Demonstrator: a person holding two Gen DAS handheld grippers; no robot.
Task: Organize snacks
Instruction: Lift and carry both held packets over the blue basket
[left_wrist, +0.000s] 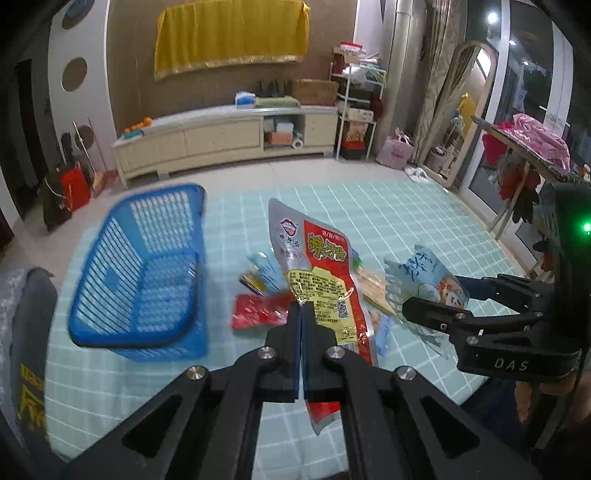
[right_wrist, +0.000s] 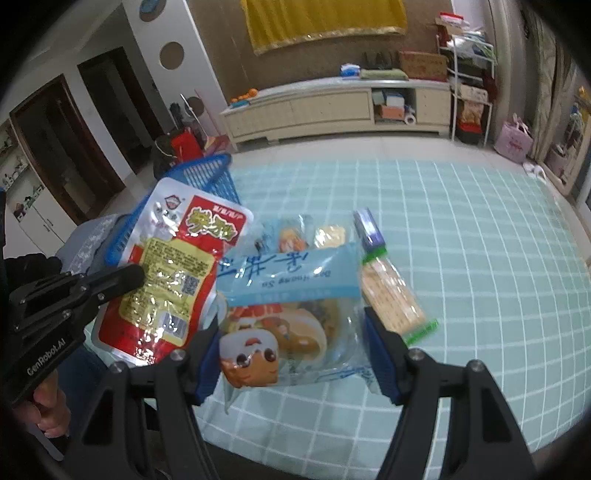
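Left wrist view: our left gripper (left_wrist: 301, 314) has its jaws fully closed, pinching the red-and-silver snack pouch (left_wrist: 317, 273), which hangs lifted above the teal checked tablecloth (left_wrist: 388, 221); the blue plastic basket (left_wrist: 144, 273) sits to its left, tipped toward us and holding nothing we can see; a red packet (left_wrist: 255, 314) and small blue sachets (left_wrist: 266, 271) lie on the cloth between basket and pouch; right gripper (left_wrist: 424, 299) at the right holds a pale blue bag.

Right wrist view: our right gripper (right_wrist: 291, 350) has its jaws partly open, clamped on the clear-and-blue pastry bag (right_wrist: 291, 306), raised off the cloth; a cracker pack (right_wrist: 391, 295) with green ends lies just right of it; the pouch sits left, in the left gripper.
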